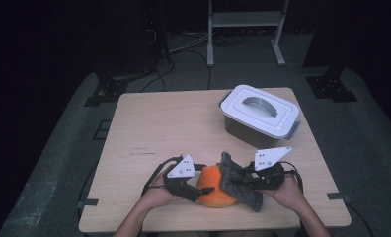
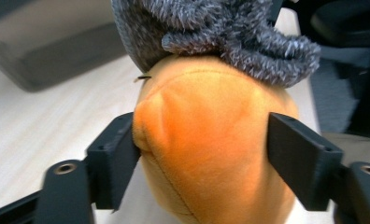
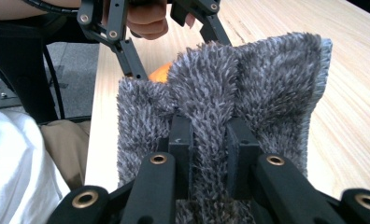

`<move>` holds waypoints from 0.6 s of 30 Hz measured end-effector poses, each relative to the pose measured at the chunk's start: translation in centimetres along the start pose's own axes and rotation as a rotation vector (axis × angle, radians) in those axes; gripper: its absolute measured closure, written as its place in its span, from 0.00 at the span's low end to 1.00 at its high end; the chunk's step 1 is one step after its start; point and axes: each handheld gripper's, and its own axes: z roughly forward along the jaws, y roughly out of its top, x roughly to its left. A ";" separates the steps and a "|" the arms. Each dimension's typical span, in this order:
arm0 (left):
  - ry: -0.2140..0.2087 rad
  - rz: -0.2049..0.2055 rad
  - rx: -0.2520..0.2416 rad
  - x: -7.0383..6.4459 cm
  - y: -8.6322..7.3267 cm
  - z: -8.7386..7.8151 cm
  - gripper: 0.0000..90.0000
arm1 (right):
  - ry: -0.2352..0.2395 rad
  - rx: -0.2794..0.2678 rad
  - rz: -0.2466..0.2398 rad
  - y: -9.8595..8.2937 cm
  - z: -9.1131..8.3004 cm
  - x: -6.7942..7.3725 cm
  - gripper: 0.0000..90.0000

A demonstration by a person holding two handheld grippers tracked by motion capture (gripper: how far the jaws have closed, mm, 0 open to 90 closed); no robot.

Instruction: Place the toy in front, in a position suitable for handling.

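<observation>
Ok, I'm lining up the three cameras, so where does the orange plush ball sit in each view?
High view: the orange plush ball lies at the table's near edge, between the two tools.
Left gripper view: centre, squeezed between that tool's jaws.
Right gripper view: an orange sliver peeks over the cloth's top edge, upper middle.
Shared landmark: the grey fuzzy cloth draped against the ball.

Both grippers, left (image 1: 202, 190) and right (image 1: 231, 180), are showing black jaws, brass-ringed screws, grey triangular plates dotted at twelve o'clock, and black cables trailing toward six o'clock.
</observation>
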 end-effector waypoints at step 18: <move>0.095 0.207 -0.067 -1.8 0.6 0.4 0.43 | -0.078 -0.063 0.003 0.8 -0.8 -0.4 0.83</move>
